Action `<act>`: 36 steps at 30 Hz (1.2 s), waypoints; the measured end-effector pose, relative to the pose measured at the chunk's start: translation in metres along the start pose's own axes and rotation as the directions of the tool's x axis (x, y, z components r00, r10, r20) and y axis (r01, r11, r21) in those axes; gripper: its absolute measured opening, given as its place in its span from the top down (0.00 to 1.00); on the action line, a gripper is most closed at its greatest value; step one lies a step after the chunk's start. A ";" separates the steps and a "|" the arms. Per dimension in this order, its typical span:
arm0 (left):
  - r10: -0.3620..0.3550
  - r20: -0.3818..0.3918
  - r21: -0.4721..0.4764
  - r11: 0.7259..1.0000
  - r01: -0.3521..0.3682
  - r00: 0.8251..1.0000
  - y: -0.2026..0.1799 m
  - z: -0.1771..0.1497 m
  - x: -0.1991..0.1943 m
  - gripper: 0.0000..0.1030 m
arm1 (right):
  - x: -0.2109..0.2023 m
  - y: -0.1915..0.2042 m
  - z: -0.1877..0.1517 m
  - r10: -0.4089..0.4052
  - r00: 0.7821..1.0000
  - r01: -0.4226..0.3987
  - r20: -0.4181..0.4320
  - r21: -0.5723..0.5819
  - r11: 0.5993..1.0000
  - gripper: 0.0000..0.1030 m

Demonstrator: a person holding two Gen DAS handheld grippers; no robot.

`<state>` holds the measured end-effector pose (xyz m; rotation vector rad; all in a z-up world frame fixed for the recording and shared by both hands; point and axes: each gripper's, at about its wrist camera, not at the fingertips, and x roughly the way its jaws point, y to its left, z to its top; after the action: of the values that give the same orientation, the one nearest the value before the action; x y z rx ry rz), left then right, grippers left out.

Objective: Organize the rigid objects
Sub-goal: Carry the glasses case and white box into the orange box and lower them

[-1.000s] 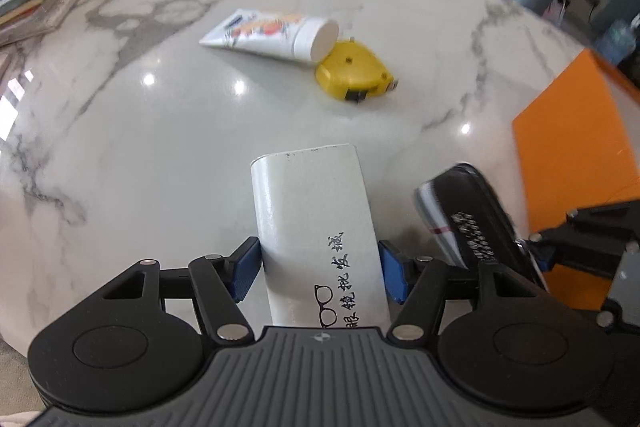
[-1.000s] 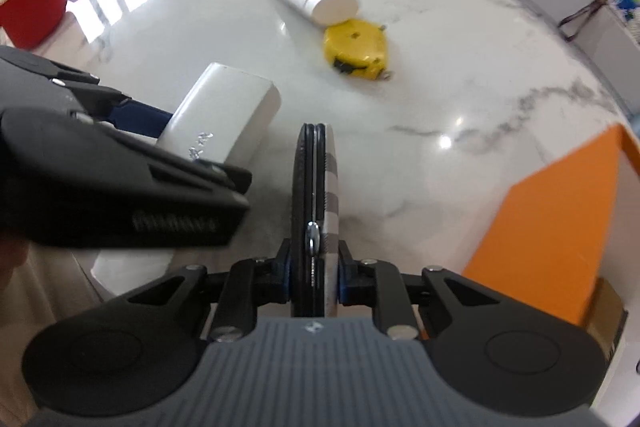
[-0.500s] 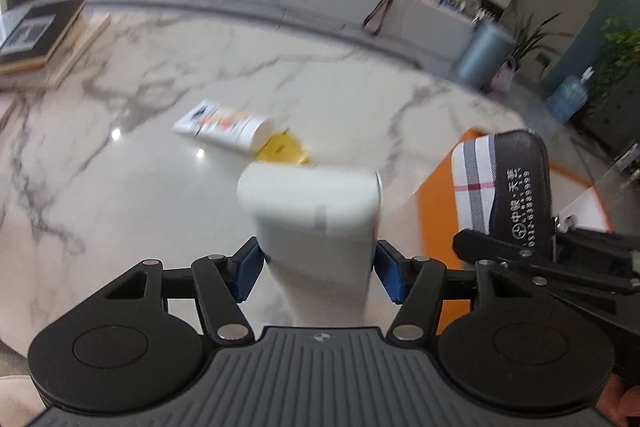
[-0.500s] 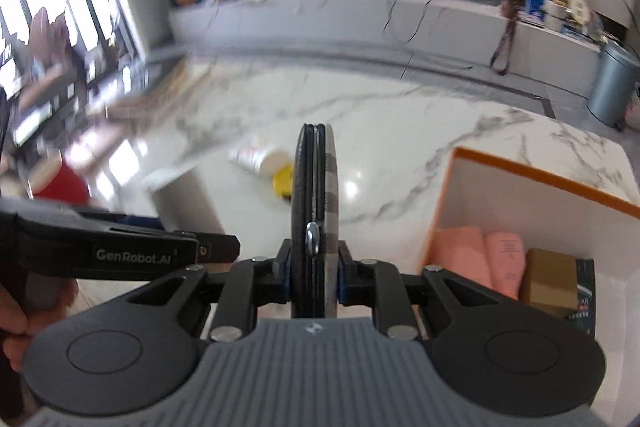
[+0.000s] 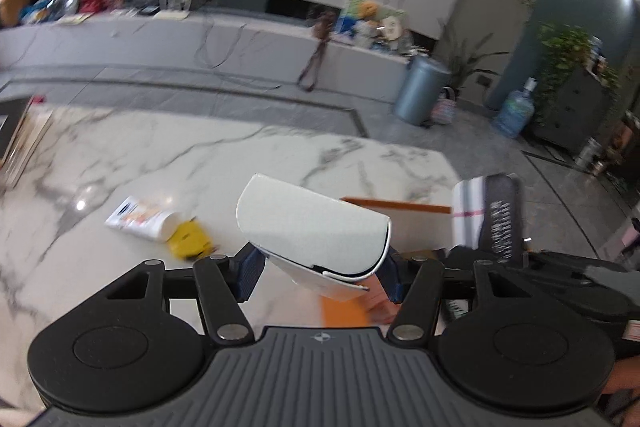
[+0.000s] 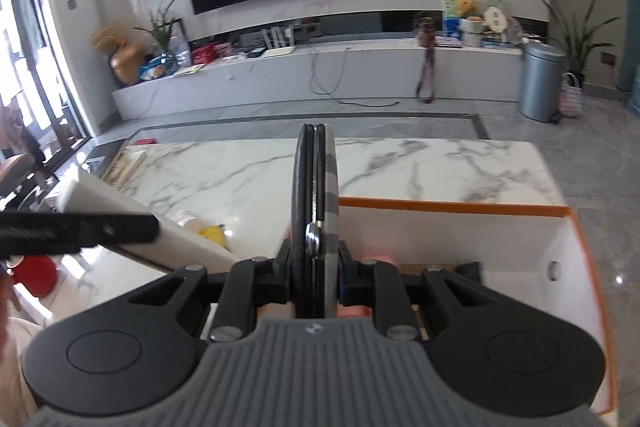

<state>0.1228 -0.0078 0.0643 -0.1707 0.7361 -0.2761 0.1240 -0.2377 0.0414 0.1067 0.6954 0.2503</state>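
My left gripper (image 5: pixel 320 267) is shut on a white glasses case (image 5: pixel 312 227) and holds it tilted in the air above the marble table (image 5: pixel 200 171). My right gripper (image 6: pixel 314 267) is shut on a black and plaid glasses case (image 6: pixel 314 187), held on edge above the orange box (image 6: pixel 440 205). That case also shows at the right of the left wrist view (image 5: pixel 488 215). A white tube (image 5: pixel 140 217) and a yellow tape measure (image 5: pixel 188 241) lie on the table at left.
The orange box has white inner walls (image 6: pixel 480 243) and pink items (image 6: pixel 376 263) at its bottom. Books (image 5: pixel 20 143) lie at the table's far left edge. A red container (image 6: pixel 34 273) sits low at left.
Both grippers have lifted their cases off the table and tilted upward. They have moved right, so the orange box now lies under the right gripper.
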 end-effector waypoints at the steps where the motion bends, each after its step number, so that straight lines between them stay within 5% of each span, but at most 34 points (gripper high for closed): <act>1: -0.016 0.003 0.019 1.000 0.016 1.000 -0.009 0.002 0.001 0.35 | -0.001 -0.007 0.000 -0.012 1.000 0.012 -0.009 -0.001 1.000 0.81; 7: -0.133 -0.067 0.090 0.986 0.139 0.989 -0.064 0.000 0.034 0.35 | 0.002 -0.049 -0.003 -0.071 0.992 0.069 -0.104 -0.025 0.997 0.81; 14: -0.213 -0.230 0.121 0.962 0.245 0.950 -0.107 -0.013 0.097 0.35 | 0.030 -0.104 -0.016 -0.182 0.940 0.158 -0.288 -0.104 0.982 0.81; 18: -0.185 -0.309 0.140 0.961 0.237 0.933 -0.115 -0.016 0.122 0.35 | 0.047 -0.118 -0.025 -0.208 0.913 0.158 -0.352 -0.165 0.974 0.81; 29: -0.172 -0.450 0.114 0.962 0.248 0.876 -0.114 -0.037 0.151 0.35 | 0.066 -0.135 -0.033 -0.204 0.886 0.132 -0.417 -0.195 0.972 0.81; 36: -0.189 -0.452 0.080 0.965 0.250 0.872 -0.115 -0.026 0.165 0.34 | 0.070 -0.140 -0.038 -0.182 0.884 0.119 -0.430 -0.169 0.978 0.81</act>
<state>0.2003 -0.1692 -0.0313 -0.0595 1.1486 -0.5959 0.1779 -0.3536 -0.0557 -0.1439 1.1348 0.1719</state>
